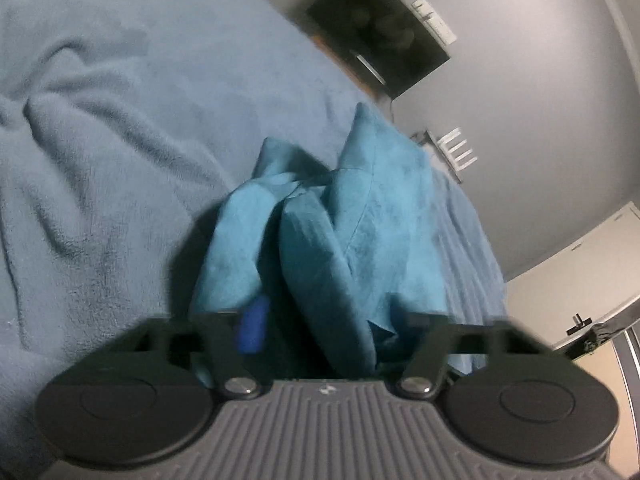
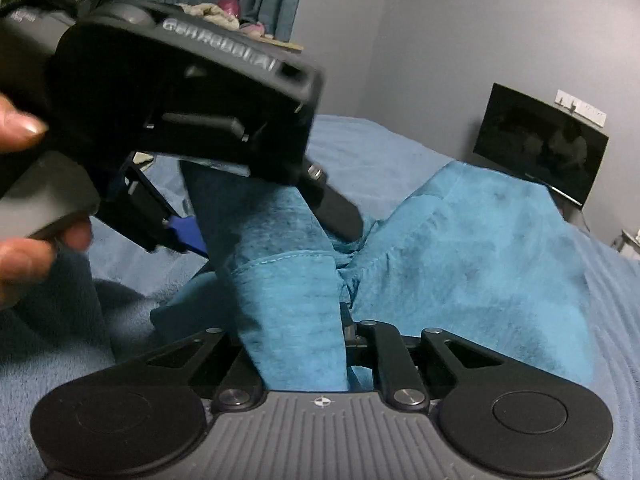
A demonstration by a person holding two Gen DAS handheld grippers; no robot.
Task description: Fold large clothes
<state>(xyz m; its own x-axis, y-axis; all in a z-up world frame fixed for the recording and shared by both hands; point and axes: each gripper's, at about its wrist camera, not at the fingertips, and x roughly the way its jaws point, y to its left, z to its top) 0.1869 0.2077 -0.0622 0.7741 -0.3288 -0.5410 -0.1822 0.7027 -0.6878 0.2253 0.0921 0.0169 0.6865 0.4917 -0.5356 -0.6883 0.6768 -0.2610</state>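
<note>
Teal garment sits bunched mid-frame on the blue bed, lifted into peaks so an edge can be carried over for a fold, by my read. Right gripper has its fingers nearly closed, pinching a hanging strip of the cloth at lower centre. Left gripper, upper left in the right view and gripped by a hand, straddles another fold with fingers partly apart; whether they pinch it, I cannot tell.
</note>
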